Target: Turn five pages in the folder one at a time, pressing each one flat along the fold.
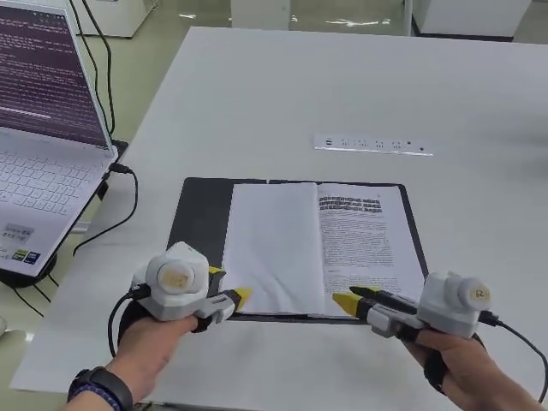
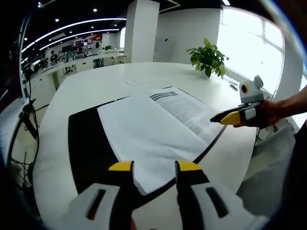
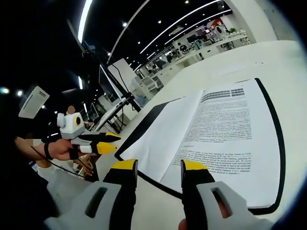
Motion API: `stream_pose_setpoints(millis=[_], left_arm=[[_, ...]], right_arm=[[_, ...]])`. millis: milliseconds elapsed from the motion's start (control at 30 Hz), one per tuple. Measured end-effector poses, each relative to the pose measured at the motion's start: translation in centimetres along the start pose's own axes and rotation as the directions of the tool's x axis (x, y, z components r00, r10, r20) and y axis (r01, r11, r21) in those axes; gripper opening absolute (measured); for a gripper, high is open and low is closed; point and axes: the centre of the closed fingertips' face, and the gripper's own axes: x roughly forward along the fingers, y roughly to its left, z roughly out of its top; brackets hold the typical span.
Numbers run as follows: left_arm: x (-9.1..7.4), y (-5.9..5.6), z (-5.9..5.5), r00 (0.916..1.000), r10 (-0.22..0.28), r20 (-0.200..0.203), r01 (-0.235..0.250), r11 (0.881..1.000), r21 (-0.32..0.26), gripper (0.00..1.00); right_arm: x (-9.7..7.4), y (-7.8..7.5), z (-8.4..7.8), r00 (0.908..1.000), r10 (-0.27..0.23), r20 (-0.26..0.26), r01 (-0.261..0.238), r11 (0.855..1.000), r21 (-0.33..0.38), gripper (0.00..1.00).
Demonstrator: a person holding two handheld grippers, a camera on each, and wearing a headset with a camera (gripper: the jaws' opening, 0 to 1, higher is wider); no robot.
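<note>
Our left claw (image 1: 238, 297) hovers at the near edge of the folder (image 1: 201, 224), by the near left corner of the blank page (image 1: 270, 248). Its yellow-tipped jaws stand apart with a clear gap and nothing between them. We cannot tell whether the tips touch the paper. Our right claw (image 1: 347, 301) sits at the near edge too, just right of the fold, over the near end of the printed page (image 1: 364, 235). Its own view shows its jaws spread as well, holding nothing. The two claws point toward each other across the near edge and are well apart. The folder lies open and flat on the white counter (image 1: 257, 103), close to us. Its black inner cover is bare on the left, the blank page lies left of the fold, and the printed page lies right of it with a dark block of text at the far end. A pale socket strip (image 1: 372, 144) is set in the counter beyond the folder. At the far left an open laptop (image 1: 43, 128) stands with its screen lit, and a black cable (image 1: 120, 214) runs from its side.
</note>
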Motion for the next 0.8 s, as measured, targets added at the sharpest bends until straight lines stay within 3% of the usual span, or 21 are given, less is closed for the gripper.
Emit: stream_pose_setpoints(millis=[267, 633, 800], left_arm=[[-2.2, -0.3, 0.8, 0.9999, 0.000, 0.012, 0.000, 1.000, 0.026, 0.39], [-5.4, 0.4, 3.8, 0.9953, 0.036, 0.089, -0.039, 0.999, 0.027, 0.47], [-7.0, 0.8, 4.5, 0.9921, 0.055, 0.113, -0.057, 0.998, 0.018, 0.51]], right_arm=[[-2.2, 0.0, 1.5, 0.9994, -0.033, 0.015, 0.034, 0.994, -0.102, 0.40], [-6.1, -0.6, 3.6, 0.9912, -0.110, 0.075, 0.120, 0.980, -0.157, 0.51], [-7.9, -0.5, 4.5, 0.9848, -0.140, 0.102, 0.157, 0.971, -0.180, 0.57]])
